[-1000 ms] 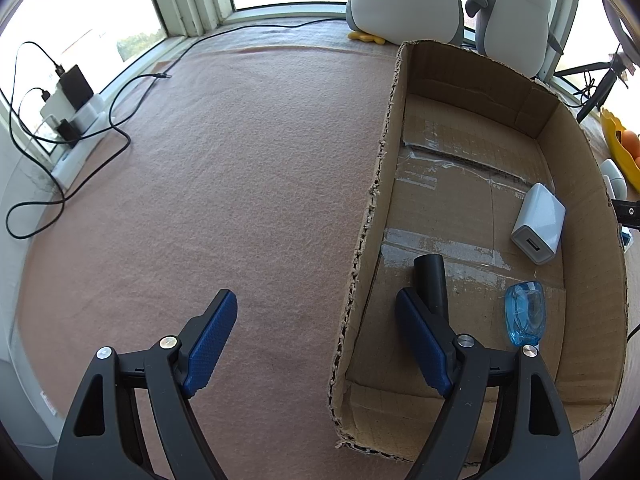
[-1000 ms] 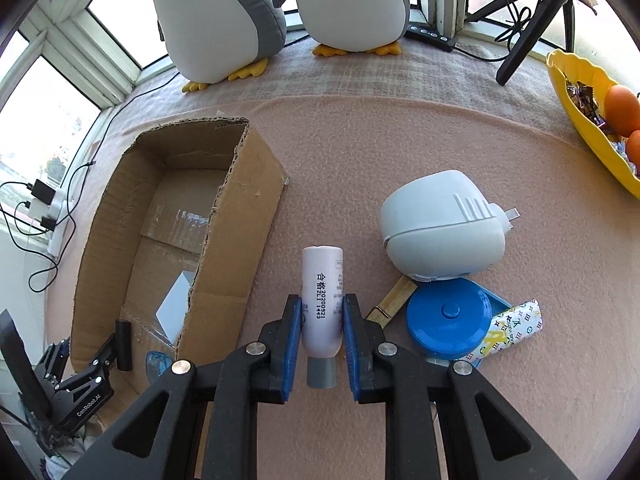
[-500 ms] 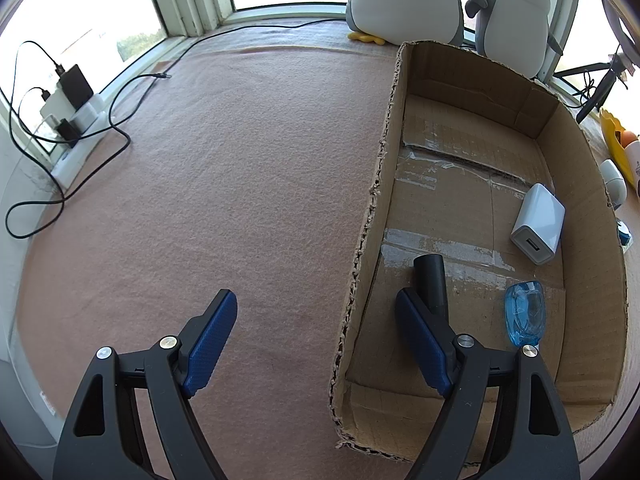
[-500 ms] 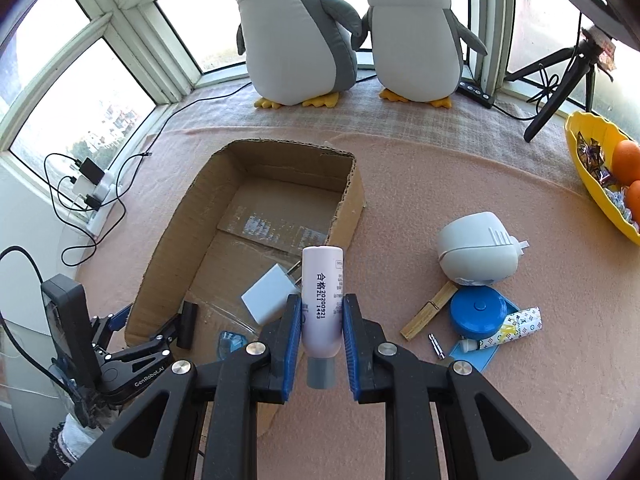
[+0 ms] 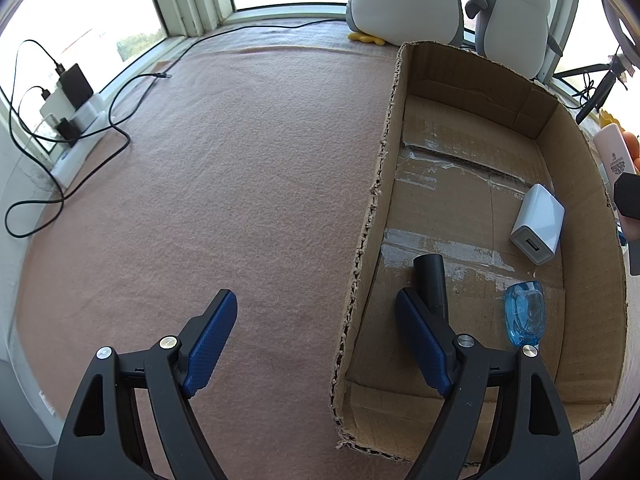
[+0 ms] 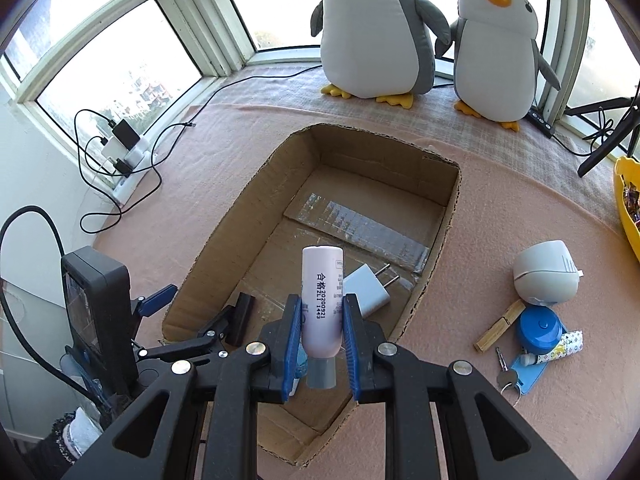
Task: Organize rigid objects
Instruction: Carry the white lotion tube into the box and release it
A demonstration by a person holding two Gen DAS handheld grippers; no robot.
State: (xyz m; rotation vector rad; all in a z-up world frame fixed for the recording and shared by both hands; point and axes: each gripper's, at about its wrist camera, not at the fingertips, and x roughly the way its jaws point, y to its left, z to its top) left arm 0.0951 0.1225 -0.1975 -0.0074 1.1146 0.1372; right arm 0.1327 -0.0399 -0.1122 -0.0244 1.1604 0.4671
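My right gripper (image 6: 320, 320) is shut on a pale tube (image 6: 322, 300) with a grey cap and holds it in the air above the near end of the open cardboard box (image 6: 444, 220). The tube also shows at the right edge of the left wrist view (image 5: 614, 152). In the box (image 5: 384, 184) lie a white charger (image 5: 538, 224), a black cylinder (image 5: 432, 284) and a clear blue item (image 5: 524, 314). My left gripper (image 5: 316, 332) is open and empty, its fingers astride the box's left wall.
Right of the box lie a grey rounded device (image 6: 546, 274), a blue round case (image 6: 538, 328), a wooden clip (image 6: 500, 326), keys (image 6: 506, 372) and a patterned tube (image 6: 556, 350). Two plush penguins (image 6: 376, 28) stand at the back. A power strip with cables (image 6: 124, 148) lies left. A yellow bowl (image 6: 628, 208) is far right.
My right gripper has lifted the tube off the mat and carried it left, over the box. My left gripper has not moved.
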